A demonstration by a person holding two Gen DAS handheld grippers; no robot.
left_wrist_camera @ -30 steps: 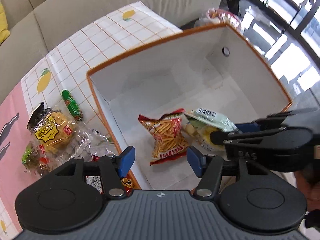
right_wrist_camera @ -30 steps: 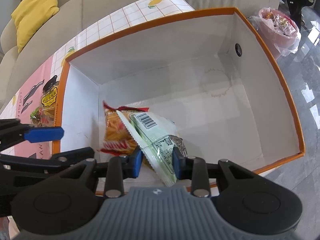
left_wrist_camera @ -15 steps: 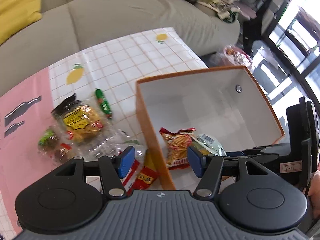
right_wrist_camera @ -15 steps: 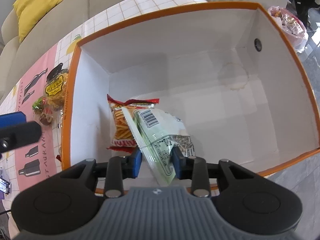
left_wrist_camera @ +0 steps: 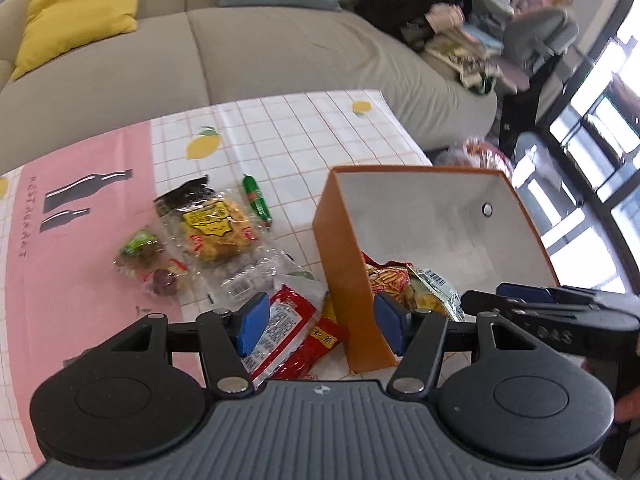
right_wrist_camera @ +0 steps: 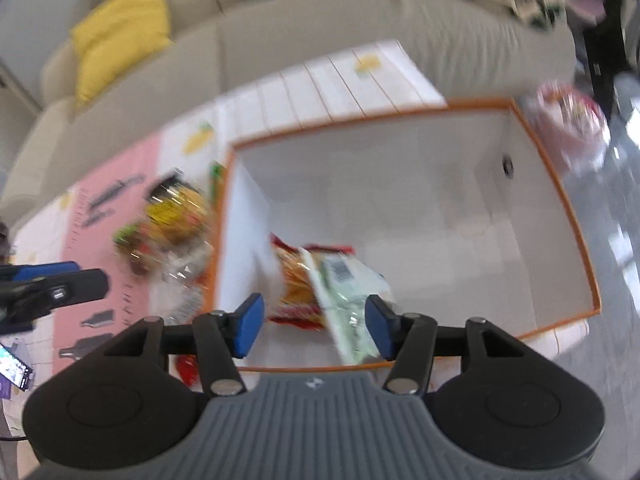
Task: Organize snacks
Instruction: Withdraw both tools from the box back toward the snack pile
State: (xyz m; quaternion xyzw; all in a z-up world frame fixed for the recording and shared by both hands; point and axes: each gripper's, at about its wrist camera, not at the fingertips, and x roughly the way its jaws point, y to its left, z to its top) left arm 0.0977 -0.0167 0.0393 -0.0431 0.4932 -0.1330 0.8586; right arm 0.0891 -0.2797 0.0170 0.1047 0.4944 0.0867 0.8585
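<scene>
Both tongs open, empty; snacks split between box and desk.
Right tongs [right_wrist_camera: 314, 328] gape above green packet [right_wrist_camera: 352, 300] in orange box [right_wrist_camera: 560, 204], lower centre. Left tongs [left_wrist_camera: 320, 326] straddle box wall; red packet [left_wrist_camera: 296, 332] beneath, on desk [left_wrist_camera: 80, 280].

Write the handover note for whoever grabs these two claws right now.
Left claw: open, empty, over the near corner of the orange cardboard box.
Right claw: open, empty, above the box.
Done: red chip bag and pale green barcode packet lie inside the box.
Left: red foil packet, yellow snack in clear wrap, green sausage stick and small green-and-red candy bag remain on the tablecloth.
</scene>
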